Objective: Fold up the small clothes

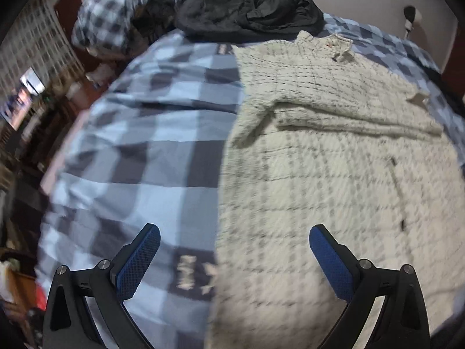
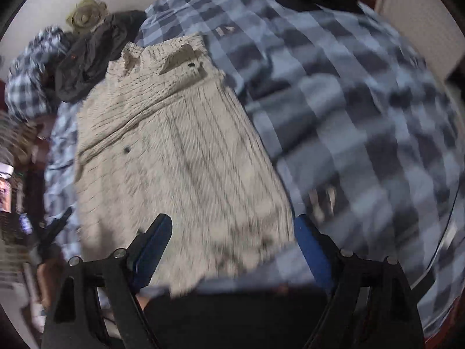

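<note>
A cream knitted sweater [image 1: 334, 151] with thin dark lines lies flat on the blue checked bedspread [image 1: 139, 157], one sleeve folded across its body. My left gripper [image 1: 234, 257] hovers open above the sweater's left edge, with nothing between its blue pads [image 1: 139, 261]. In the right wrist view the same sweater [image 2: 180, 157] stretches away from me, collar at the far end. My right gripper [image 2: 232, 250] is open over the sweater's near hem, holding nothing. The picture is blurred by motion.
A heap of dark clothes [image 1: 250, 11] lies at the head of the bed beside a checked pillow [image 1: 116, 14]. The bed's left side drops to cluttered furniture [image 1: 26, 110]. The other hand and gripper [image 2: 52, 232] show at the left of the right wrist view.
</note>
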A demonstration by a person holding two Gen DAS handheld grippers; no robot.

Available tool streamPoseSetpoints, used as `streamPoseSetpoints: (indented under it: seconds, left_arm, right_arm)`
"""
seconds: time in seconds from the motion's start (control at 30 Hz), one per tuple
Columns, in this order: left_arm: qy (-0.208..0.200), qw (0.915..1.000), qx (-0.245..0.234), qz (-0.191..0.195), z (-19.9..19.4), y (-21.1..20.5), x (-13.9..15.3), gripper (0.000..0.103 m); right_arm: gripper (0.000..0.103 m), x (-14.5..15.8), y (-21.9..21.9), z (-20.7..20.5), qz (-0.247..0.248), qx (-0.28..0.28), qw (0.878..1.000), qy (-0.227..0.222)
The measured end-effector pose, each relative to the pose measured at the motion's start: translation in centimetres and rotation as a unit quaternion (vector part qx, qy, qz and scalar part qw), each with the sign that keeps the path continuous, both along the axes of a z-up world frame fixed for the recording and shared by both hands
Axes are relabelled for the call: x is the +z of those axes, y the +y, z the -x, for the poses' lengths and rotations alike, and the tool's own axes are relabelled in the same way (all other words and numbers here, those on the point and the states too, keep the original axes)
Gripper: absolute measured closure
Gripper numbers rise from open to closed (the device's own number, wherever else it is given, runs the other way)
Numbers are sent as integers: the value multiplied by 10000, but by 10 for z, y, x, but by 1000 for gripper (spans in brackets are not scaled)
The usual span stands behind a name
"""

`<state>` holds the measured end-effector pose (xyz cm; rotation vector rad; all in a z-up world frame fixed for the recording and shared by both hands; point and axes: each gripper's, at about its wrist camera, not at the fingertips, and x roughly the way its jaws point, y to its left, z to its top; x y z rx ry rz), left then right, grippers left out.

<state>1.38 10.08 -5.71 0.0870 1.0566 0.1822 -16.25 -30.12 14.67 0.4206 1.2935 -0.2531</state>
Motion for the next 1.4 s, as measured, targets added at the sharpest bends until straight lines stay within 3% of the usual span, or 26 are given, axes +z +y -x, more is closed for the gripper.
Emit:
streamPoseSetpoints:
  seconds: [0.1, 0.17, 0.27, 0.33, 0.4, 0.5, 0.63, 0.83, 1.0, 1.27, 1.4]
  left_arm:
    - [-89, 9996, -118, -231, 16, -2, 6, 3]
    - [-91, 9995, -289, -129, 26, -5, 11, 3]
    - [-34, 9985, -547, -42, 39, -14, 9, 3]
    - [125, 9974, -710, 84, 46, -17, 4, 3]
    - [235, 9962, -799, 258, 53, -19, 2, 3]
    - [78, 9959, -803, 411, 57, -17, 12, 4]
    - [375, 9909, -930, 900, 58, -12, 11, 4]
    - [1080, 9845, -1250, 592, 54, -9, -8, 4]
    - [1651, 9692, -849, 1618, 45, 23, -33, 6]
    - [2141, 9615, -671, 1586, 36, 24, -61, 8]
    - [2219, 9542, -407, 1966, 36, 39, -67, 8]
  right_arm:
    - [17, 13, -2, 24, -155, -65, 9992, -358]
    - [11, 8, -7, 24, 88, -145, 9987, -474]
    - [11, -14, -23, 22, 545, -419, 9949, -740]
    - [13, -48, -30, 9, 574, -809, 9945, -334]
    - [13, -61, -27, -5, 584, -523, 9969, 31]
    - [13, -80, -16, -26, 629, 122, 9964, 561]
    - [13, -90, -16, -29, 607, 296, 9958, 614]
    - [13, -88, -29, -22, 491, 48, 9974, 526]
    - [13, -86, -28, -26, 663, 81, 9965, 498]
    - [13, -79, -32, -25, 757, -9, 9964, 371]
    - [13, -81, -30, -27, 774, 1, 9961, 424]
